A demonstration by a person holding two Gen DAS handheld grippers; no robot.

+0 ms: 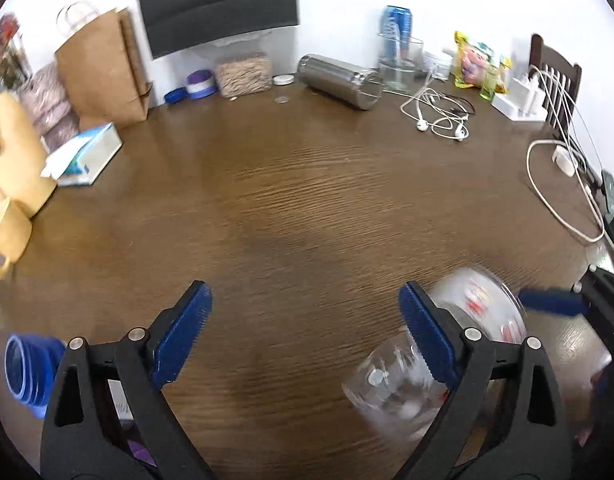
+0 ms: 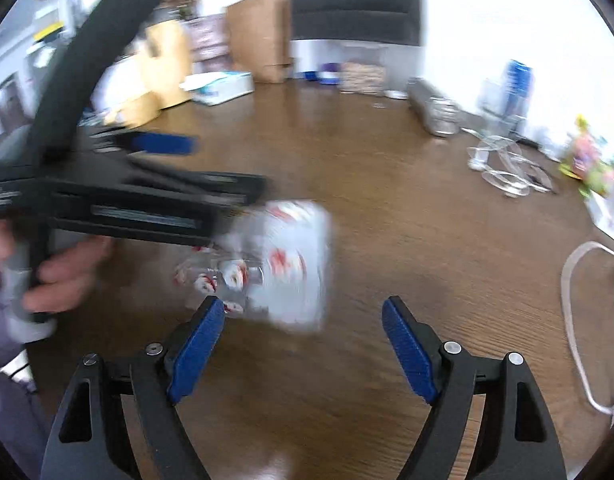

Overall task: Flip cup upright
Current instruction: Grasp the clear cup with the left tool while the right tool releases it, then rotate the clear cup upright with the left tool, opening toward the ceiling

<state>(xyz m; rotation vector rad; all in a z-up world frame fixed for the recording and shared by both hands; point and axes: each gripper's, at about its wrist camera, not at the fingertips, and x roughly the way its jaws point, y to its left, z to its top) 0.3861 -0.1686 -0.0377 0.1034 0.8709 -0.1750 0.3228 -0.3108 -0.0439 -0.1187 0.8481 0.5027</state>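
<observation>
Left wrist view: cluttered wooden table (image 1: pixel 307 200); both grippers' fingers spread, holding nothing.

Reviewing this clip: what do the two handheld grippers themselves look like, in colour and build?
Both match: the left gripper and right gripper have black triangular plastic fingers with cut-outs, silver pivot rivets and ridged blue pads. The bare hand grips a grey handle under a long black body.
</observation>
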